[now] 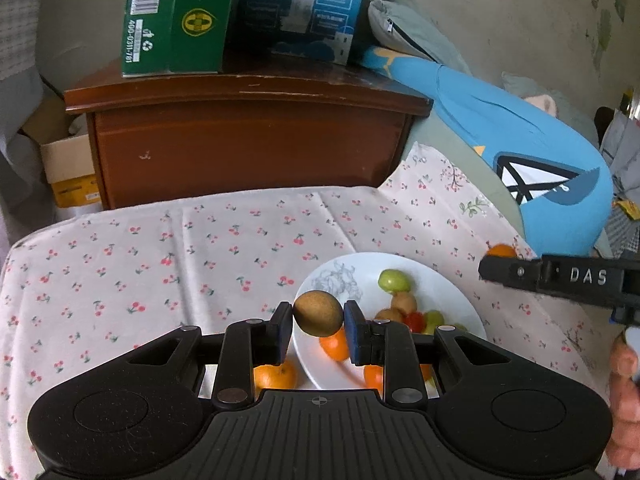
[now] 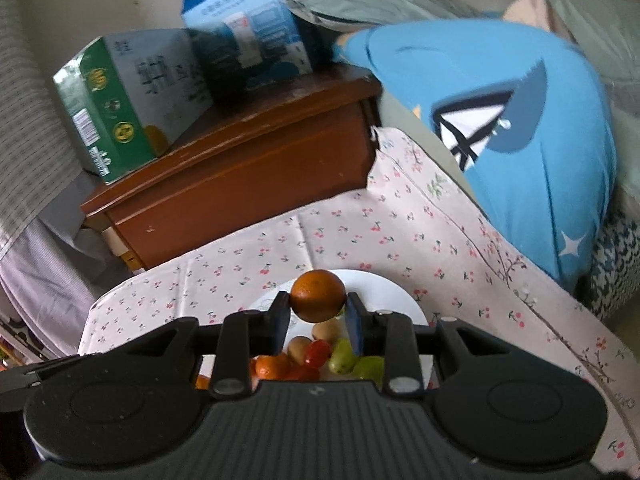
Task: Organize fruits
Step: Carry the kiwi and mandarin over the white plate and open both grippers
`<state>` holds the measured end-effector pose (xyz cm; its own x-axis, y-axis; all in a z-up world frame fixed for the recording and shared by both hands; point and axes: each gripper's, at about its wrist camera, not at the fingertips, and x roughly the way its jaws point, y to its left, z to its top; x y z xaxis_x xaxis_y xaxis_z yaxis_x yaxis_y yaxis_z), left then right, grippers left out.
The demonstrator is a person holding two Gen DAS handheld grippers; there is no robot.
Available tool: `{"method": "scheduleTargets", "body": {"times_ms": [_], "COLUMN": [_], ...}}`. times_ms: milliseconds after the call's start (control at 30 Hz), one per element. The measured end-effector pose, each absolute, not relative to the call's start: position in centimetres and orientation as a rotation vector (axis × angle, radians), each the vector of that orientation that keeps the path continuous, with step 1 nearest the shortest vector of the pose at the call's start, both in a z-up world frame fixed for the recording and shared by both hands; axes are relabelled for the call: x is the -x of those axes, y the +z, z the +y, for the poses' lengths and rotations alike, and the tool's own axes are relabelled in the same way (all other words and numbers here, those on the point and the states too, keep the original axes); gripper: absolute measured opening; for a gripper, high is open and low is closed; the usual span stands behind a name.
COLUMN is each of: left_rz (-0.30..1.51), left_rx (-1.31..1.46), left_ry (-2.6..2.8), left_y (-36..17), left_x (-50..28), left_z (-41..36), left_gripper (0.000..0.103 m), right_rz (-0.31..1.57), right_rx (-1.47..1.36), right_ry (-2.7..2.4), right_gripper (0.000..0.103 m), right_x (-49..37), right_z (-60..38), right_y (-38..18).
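Right gripper (image 2: pixel 318 314) had an orange (image 2: pixel 317 295) pinched between its pads, hanging over the white plate (image 2: pixel 394 295) of mixed fruit.

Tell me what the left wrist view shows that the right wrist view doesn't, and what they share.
Left wrist only: the left tool shut on a brown fruit, an orange on the cloth beside the plate, the right tool seen from the side, and a hand.

Right wrist only: the right tool shut on an orange, up close.

Both: the white plate with mixed fruit, the cherry-print cloth, the wooden cabinet and the blue cushion.
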<state>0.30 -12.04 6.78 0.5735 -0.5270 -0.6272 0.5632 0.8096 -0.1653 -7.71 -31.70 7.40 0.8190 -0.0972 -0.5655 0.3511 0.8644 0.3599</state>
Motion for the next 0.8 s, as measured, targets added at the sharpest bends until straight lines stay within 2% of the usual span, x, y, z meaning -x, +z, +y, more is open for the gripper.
{"method": "scheduleTargets", "body": {"times_ms": [667, 800], "left_rz": [0.811, 0.806], "left_rx": [-0.054, -0.05], "left_ry": [-0.66, -0.665], "left_y": [2.5, 2.7], "left_x": [-4.4, -4.5], "left_z": [-17.0, -17.4], "left_gripper": [0.025, 0.027], "right_rz": [0.706, 0.714], "right_rx": [-0.557, -0.609], "right_ry": [-0.297, -0.308], "right_gripper": [0.03, 0.032], "right_x": [4.0, 3.8], "right_z": [-33.6, -34.2], "right_y": [2.8, 2.2]}}
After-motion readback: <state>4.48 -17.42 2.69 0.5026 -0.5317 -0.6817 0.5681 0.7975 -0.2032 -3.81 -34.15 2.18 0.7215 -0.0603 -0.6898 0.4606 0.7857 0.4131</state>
